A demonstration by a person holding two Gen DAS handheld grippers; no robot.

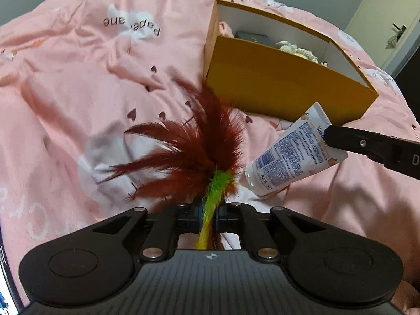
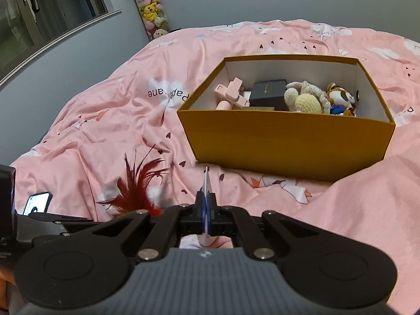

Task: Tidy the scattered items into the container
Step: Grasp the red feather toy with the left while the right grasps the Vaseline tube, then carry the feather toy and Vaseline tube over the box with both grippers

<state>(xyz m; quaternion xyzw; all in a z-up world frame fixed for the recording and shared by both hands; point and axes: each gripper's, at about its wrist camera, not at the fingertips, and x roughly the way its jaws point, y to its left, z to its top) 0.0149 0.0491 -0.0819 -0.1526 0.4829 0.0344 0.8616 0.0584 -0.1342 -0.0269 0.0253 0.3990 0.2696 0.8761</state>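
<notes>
My left gripper (image 1: 209, 216) is shut on a feather toy (image 1: 189, 141), red-brown plumes with a green and yellow stem, held above the pink bedspread. My right gripper (image 2: 206, 216) is shut on the flat crimped end of a white cream tube (image 1: 291, 157); from its own view the tube (image 2: 205, 183) shows edge-on. The right gripper's fingers (image 1: 349, 141) also show in the left wrist view. The yellow cardboard box (image 2: 288, 141) stands ahead of both grippers, open-topped, holding a pink gadget, a black case and crocheted dolls. It also shows in the left wrist view (image 1: 283, 86).
The pink quilt (image 2: 105, 120) is rumpled with folds. A phone (image 2: 36, 203) lies at the left near the left gripper. A grey wall, a window and a tube of plush toys (image 2: 151, 8) stand behind the bed.
</notes>
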